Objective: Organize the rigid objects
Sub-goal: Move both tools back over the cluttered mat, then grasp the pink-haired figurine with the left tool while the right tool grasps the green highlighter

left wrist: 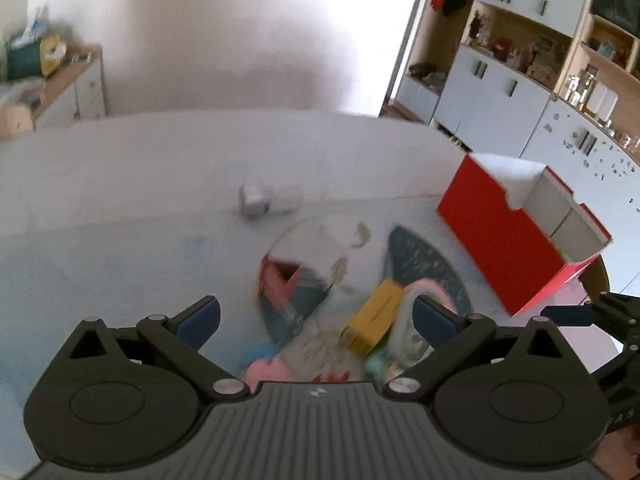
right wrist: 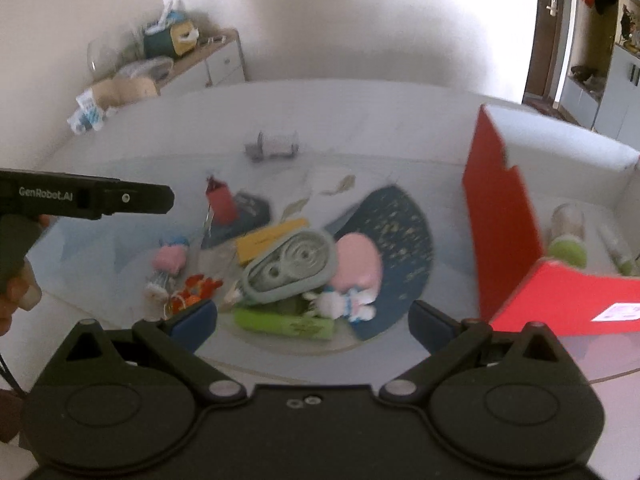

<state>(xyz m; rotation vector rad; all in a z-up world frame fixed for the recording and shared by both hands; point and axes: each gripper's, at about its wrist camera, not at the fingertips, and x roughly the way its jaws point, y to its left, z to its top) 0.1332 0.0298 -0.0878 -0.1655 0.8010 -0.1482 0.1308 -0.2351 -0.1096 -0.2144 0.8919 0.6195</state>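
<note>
The left gripper (left wrist: 316,316) stands wide with nothing between its blue pads, low in the left wrist view. The right gripper (right wrist: 314,322) is likewise spread wide and empty, low in the right wrist view. Both hang above a pale round counter (right wrist: 120,160) carrying a heap of small things. At the left of the heap lies a pink plush doll (right wrist: 170,258); beside it stands a small red carton (right wrist: 220,202). Toward the middle, a yellow rectangular box (right wrist: 272,238) lies under a grey-green oval case with round recesses (right wrist: 288,268), perhaps a tape dispenser, though blur hides detail. A green tube (right wrist: 284,324) lies just below. At the right stands a tall open red cardboard box (right wrist: 504,216).
</note>
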